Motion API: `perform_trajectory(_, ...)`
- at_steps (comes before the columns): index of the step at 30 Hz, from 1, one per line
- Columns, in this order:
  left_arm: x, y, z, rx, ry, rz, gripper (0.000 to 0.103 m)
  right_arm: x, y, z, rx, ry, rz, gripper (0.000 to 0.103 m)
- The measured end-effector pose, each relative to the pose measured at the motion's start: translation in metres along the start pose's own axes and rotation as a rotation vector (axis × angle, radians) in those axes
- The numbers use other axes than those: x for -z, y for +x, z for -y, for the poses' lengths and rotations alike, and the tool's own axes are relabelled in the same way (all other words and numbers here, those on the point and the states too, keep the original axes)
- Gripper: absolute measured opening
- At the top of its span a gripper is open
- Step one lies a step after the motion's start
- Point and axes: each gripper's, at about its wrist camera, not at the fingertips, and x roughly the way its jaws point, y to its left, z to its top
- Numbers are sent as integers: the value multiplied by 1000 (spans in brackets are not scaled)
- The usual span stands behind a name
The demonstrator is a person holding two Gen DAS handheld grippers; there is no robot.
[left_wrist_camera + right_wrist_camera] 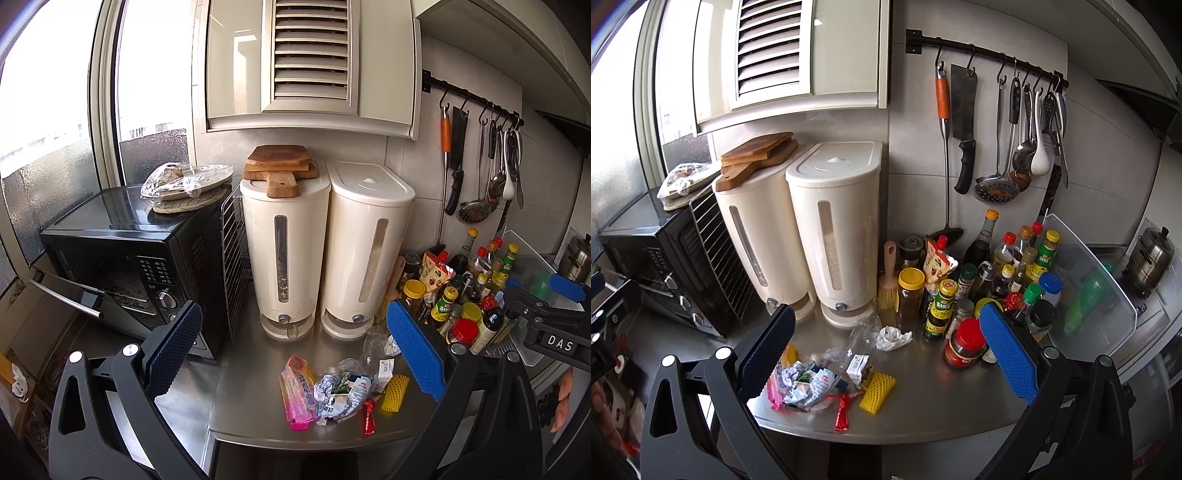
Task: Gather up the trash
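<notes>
Our left gripper (293,345) hangs above the near edge of the steel counter (251,369), jaws spread wide, nothing between the blue pads. Our right gripper (886,345) likewise, spread and empty, over the same counter (942,398). Just past the fingertips lies the trash, clustered near the front edge: a pink wrapper (297,397), a crumpled foil-and-paper wad (341,393) touching it, a red wrapper (368,417), a yellow foam net sleeve (395,392) beside that, and a small white carton (857,365). Slightly farther back we note clear crumpled plastic (866,326) and a white crumpled scrap (894,336). To the right, a crowd of condiment bottles and jars (997,277), a red-lidded jar (966,343) nearest. Behind the trash stand two cream dispensers (325,251), wooden cutting boards (280,164) stacked on the left one. Left of those, a black oven (122,258), door ajar, a wrapped plate (184,181) on top. On the far wall, utensils on a hook rail (990,55).
</notes>
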Motion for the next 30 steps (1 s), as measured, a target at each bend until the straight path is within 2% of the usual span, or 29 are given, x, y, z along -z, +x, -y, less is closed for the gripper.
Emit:
perform_trajectory(22, 1, 15, -1, 3, -4, -32, 95, -2, 13, -2, -2, -4, -29, 100)
perform_trajectory(26, 7, 21, -6, 46, -14, -41, 95, 3, 18, 0, -17, 4, -12, 100)
perform_trajectory(30, 21, 40, -12, 91, -19, -70, 95, 17, 41, 1, -18, -17, -66, 100)
